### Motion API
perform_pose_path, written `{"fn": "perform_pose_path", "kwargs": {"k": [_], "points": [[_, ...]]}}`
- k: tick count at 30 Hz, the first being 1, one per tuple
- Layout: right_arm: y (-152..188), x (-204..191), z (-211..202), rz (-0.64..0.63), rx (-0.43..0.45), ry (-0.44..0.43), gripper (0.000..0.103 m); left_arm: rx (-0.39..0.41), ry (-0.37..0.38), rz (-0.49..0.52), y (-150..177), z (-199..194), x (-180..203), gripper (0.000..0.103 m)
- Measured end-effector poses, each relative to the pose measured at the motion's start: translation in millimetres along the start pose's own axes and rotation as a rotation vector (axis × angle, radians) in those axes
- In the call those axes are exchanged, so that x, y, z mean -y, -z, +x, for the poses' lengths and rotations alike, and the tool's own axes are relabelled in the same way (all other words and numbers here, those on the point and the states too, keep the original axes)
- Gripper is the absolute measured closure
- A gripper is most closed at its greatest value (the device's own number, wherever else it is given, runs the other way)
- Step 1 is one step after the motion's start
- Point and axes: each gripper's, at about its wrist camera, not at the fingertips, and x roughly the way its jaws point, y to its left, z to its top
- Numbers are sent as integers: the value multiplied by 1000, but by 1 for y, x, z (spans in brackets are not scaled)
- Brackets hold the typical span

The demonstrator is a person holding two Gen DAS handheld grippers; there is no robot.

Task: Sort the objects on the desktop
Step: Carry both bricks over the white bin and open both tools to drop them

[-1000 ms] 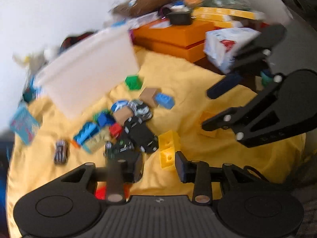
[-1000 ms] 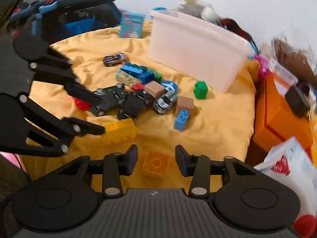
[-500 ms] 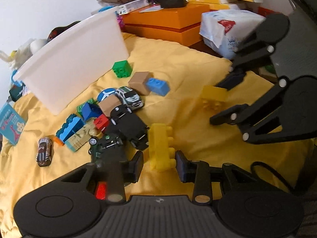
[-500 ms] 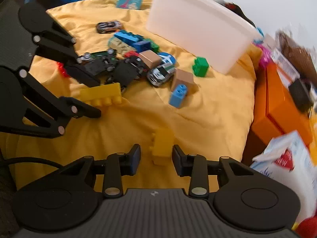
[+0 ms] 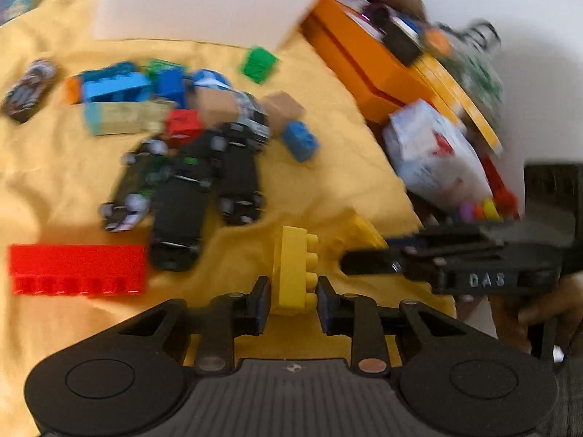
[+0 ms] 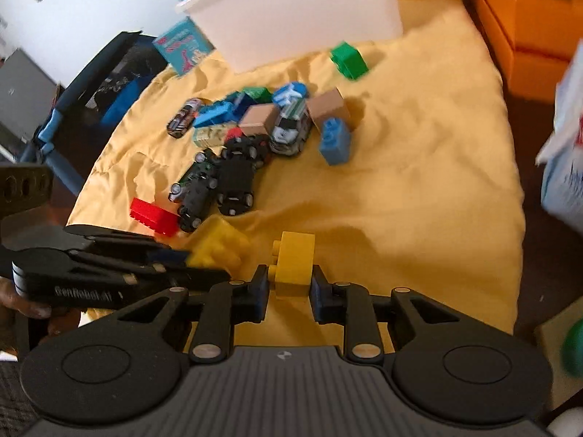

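My left gripper (image 5: 292, 286) is shut on a long yellow brick (image 5: 293, 269) that stands on edge, studs to the right, just over the yellow cloth (image 5: 328, 83). In the right wrist view the same brick (image 6: 218, 247) sticks out of the left gripper's tips. My right gripper (image 6: 288, 273) is shut on a square yellow brick (image 6: 295, 258), studs to the left. That brick (image 5: 360, 229) also shows at the right gripper's tips in the left wrist view. The two grippers sit close together near the cloth's front edge. Behind them lies the toy pile, with black toy cars (image 6: 233, 178).
A white bin (image 6: 298, 11) stands at the back of the cloth. A red long brick (image 5: 76, 269), a green brick (image 6: 348, 58), a blue brick (image 6: 335, 140) and a small car (image 6: 184, 118) lie loose. Orange boxes (image 5: 364, 69) and a white bag (image 5: 437, 156) crowd the right.
Both grippers have dropped low towards the cloth's front and their fingers have narrowed onto the yellow bricks. The views have swung, and the grippers now point past each other.
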Motion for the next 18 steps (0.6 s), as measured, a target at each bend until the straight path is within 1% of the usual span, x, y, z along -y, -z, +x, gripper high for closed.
{"fn": "perform_pose_path", "kwargs": {"k": [1, 2, 4, 5, 8, 10, 12, 15, 17, 18], "points": [[-1, 3, 1, 15, -3, 4, 75, 19, -46, 12, 0, -3, 1, 72], [0, 5, 0, 23, 4, 14, 73, 39, -95, 49, 0, -6, 4, 67], [1, 4, -6, 4, 32, 64, 60, 76, -188, 135, 2, -14, 14, 56], [0, 2, -9, -24, 48, 96, 53, 94, -225, 187, 5, -17, 20, 55], [0, -6, -15, -138, 82, 193, 53, 109, -282, 306, 12, -19, 37, 54], [-3, -6, -20, -176, 104, 231, 53, 112, -321, 354, 16, -16, 45, 54], [-5, -9, -25, -210, 125, 265, 53, 131, -343, 401, 15, -18, 52, 54], [-6, -18, -30, -279, 126, 232, 54, 156, -331, 509, 18, -28, 68, 54], [-4, -29, -30, -334, 121, 245, 55, 140, -316, 575, 22, -27, 76, 55], [-2, -35, -28, -365, 119, 261, 54, 124, -326, 606, 23, -22, 79, 55]]}}
